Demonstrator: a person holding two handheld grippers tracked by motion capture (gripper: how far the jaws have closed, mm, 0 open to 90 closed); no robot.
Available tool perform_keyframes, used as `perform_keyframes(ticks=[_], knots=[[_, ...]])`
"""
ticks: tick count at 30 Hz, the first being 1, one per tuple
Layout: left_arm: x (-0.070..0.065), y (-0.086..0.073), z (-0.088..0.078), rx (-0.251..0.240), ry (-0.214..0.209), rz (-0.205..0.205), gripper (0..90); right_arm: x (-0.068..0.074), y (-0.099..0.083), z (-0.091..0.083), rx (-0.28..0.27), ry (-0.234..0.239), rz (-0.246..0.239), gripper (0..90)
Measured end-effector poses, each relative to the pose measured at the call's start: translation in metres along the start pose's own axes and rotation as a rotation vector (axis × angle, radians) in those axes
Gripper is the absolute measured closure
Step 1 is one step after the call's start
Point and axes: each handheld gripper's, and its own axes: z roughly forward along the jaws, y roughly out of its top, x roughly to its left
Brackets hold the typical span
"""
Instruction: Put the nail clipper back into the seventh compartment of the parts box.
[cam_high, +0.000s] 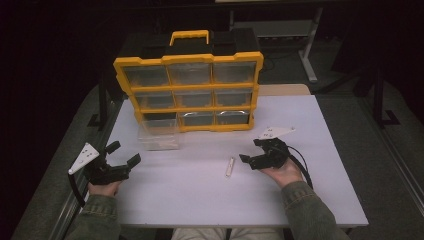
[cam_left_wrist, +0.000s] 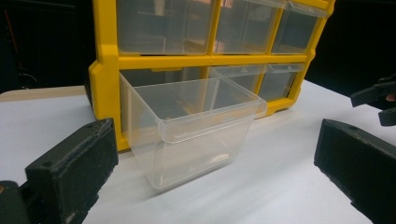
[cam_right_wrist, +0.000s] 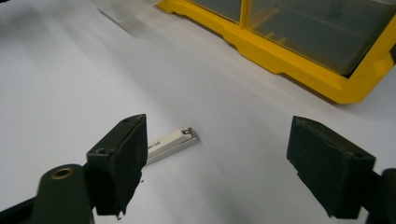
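Small white stick (cam_high: 229, 166) is seen just at 9 o'clock of right gripper (cam_high: 252, 151), long axis 12-to-6; right jaws apart, empty. Left gripper (cam_high: 123, 153), well apart, likewise agape, empty.

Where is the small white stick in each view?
High view: the white stick lies on the table, right of centre, just left of the right gripper.
Left gripper view: not in it.
Right gripper view: lower centre, partly behind the left jaw.
Shared landmark: the yellow organizer.
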Motion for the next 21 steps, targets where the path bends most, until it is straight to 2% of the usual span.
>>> perform_keyframes(ticks=[6, 8, 11, 18, 19, 20, 21], knots=[[0.0, 0.0, 0.0, -0.001, 0.0, -0.002, 0.0, 0.0, 0.0, 0.006, 0.023, 0.01, 0.01, 28.8], [0.0, 0.0, 0.0, -0.002, -0.001, -0.006, 0.0, -0.001, -0.001, 0.008, 0.04, 0.028, 0.008, 35.2], [0.0, 0.0, 0.0, -0.004, -0.002, -0.008, 0.0, -0.001, -0.001, 0.009, 0.052, 0.037, 0.006, 37.1], [0.0, 0.0, 0.0, -0.001, -0.004, -0.005, 0.0, 0.003, -0.002, 0.019, 0.094, 0.054, -0.014, 55.6], [0.0, 0.0, 0.0, -0.001, -0.005, -0.005, 0.0, 0.004, -0.002, 0.021, 0.102, 0.051, -0.01, 60.7], [0.0, 0.0, 0.0, -0.001, -0.004, -0.005, 0.0, 0.004, -0.002, 0.021, 0.102, 0.051, -0.01, 60.7], [0.0, 0.0, 0.0, -0.001, -0.005, -0.005, 0.0, 0.004, -0.002, 0.024, 0.113, 0.042, -0.008, 64.6]])
